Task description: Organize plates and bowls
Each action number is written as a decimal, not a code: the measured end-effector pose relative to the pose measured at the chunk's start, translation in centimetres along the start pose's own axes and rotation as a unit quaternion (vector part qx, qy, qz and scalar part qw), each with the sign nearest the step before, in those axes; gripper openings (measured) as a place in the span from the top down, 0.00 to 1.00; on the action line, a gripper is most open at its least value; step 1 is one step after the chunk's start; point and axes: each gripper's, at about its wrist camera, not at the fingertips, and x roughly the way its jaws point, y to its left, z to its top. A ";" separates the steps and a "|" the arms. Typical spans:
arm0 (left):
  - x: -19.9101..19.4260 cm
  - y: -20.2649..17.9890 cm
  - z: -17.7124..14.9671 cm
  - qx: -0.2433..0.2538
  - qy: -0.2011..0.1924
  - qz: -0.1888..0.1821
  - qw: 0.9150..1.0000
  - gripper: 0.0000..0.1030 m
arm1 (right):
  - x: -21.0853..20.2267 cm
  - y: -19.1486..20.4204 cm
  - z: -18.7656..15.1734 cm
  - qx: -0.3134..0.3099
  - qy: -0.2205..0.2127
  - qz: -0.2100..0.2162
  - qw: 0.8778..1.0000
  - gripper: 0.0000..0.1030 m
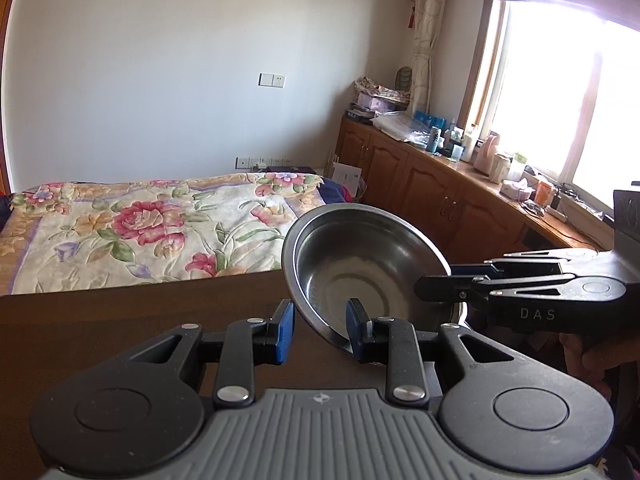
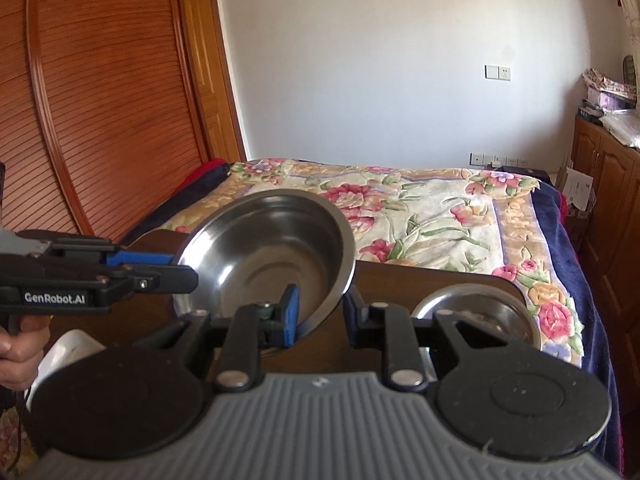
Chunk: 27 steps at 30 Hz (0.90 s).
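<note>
left wrist view: a stainless steel bowl hangs tilted above the dark wooden table, its open side turned toward the camera. the left gripper straddles the bowl's near rim, one blue pad outside the wall and the other finger inside — the jaws look set wider than the thin rim, so whether they truly pinch it i cannot tell. from the right side the right gripper comes in flat and meets the bowl's far rim, its fingers drawn close together there, apparently gripping the edge. a bed with a floral blanket lies behind the table.

right wrist view: the same bowl is tilted here too, with the right gripper across its lower rim; the gap between its fingers looks wider than the sheet metal, so this view does not confirm a pinch. the left gripper enters from the left and touches the rim. only this view shows a second steel bowl resting on the table to the right, and something white low at the left.

the bowl is probably light, rigid and slick — thin polished steel with a rolled lip. that lip is the sensible place to hold it, pads on either side of the wall, since the smooth curve could slide or swing under a loose grip.
</note>
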 end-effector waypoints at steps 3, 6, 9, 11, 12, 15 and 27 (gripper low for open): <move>-0.9 -0.3 -0.8 0.000 0.004 -0.002 1.000 0.71 | -0.7 0.5 -0.6 -0.001 0.000 0.000 1.000 0.75; -1.8 -0.5 -1.5 0.001 0.005 -0.006 1.000 0.71 | -1.5 1.0 -1.1 -0.008 -0.001 -0.003 1.000 0.75; -2.9 -0.7 -2.1 0.001 0.003 -0.009 1.000 0.71 | -2.4 1.6 -1.4 -0.013 -0.004 -0.001 1.000 0.75; -3.6 -0.9 -2.5 0.002 0.000 -0.011 1.000 0.71 | -2.9 1.8 -1.7 -0.014 -0.006 0.000 1.000 0.75; -4.0 -1.1 -2.7 0.003 -0.002 -0.013 1.000 0.71 | -3.2 1.9 -1.8 -0.013 -0.007 0.000 1.000 0.75; -4.9 -1.3 -3.3 0.006 -0.004 -0.016 1.000 0.71 | -3.8 2.3 -2.4 -0.017 -0.008 0.000 1.000 0.75; -6.6 -1.9 -5.9 0.007 0.000 -0.024 1.000 0.71 | -5.1 3.2 -5.2 -0.015 -0.004 0.006 1.000 0.75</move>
